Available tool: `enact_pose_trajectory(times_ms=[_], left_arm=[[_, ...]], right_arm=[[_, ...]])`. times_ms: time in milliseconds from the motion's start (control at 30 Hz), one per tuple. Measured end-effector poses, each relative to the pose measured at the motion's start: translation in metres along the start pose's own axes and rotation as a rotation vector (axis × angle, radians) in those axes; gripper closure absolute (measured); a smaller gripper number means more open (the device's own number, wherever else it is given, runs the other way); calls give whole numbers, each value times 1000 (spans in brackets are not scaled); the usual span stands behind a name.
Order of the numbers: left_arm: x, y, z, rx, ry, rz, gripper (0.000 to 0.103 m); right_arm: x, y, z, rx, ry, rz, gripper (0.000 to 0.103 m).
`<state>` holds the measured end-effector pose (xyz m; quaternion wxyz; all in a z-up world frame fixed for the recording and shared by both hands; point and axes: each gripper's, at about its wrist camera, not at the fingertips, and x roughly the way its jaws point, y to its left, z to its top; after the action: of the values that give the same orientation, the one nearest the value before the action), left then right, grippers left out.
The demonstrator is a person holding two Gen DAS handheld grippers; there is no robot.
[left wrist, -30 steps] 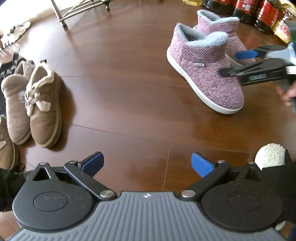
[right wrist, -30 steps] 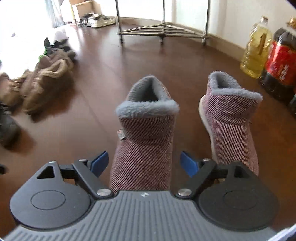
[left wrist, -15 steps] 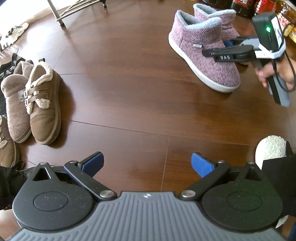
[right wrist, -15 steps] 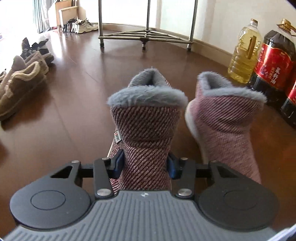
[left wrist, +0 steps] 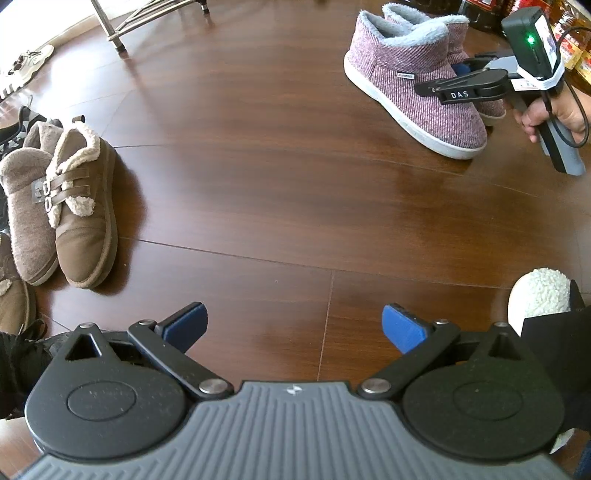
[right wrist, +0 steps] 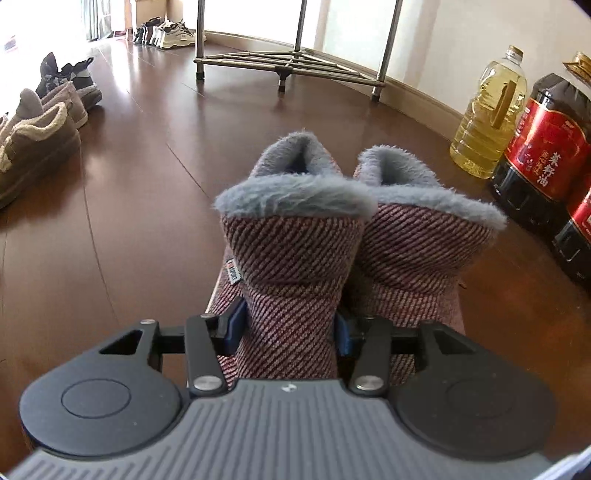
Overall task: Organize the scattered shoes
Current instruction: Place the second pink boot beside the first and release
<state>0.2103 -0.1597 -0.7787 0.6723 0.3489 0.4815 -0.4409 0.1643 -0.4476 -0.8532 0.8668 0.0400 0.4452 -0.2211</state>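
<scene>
Floor (left wrist: 280, 155) carried brown shoes (left wrist: 62, 206) at left, pink boots at right. Near pink boot (right wrist: 291, 266) lay beside its mate (right wrist: 417, 236), toe away from right gripper (right wrist: 288, 328), which clamped its heel. Lift level to keep hold. Left gripper (left wrist: 291, 326) spread, empty.

- Domestic premises, prob. living/entry area.
- Dark wood-plank floor (left wrist: 280, 177), skirting along pale wall.
- Household footwear on floor: fleece-lined brown shoes (left wrist: 83, 218), sneakers (right wrist: 177, 31) by wall.
- Cooking oil bottle (right wrist: 487, 114) & soy sauce jugs (right wrist: 543, 162) stored on floor.
- Metal rack base (right wrist: 291, 62).
</scene>
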Motion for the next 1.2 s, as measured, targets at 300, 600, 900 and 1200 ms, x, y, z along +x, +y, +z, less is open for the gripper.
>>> enact_pose_trajectory(times_ms=[300,600,900,1200], left_arm=[[3,2,1,-10,3,-2,1],[-6,7,3,-33,-19,6,1],[-29,18,-7,-68,-64,36,1],[-59,36,-41,-118,-95,72,1]], right_arm=[[-18,-2,-2,58,-14,-25,49],[-55,0,-22,166,12,-65,87],[-41,11,-18,131,25,-60,81],[-60,31,-3,142,52,37,76]])
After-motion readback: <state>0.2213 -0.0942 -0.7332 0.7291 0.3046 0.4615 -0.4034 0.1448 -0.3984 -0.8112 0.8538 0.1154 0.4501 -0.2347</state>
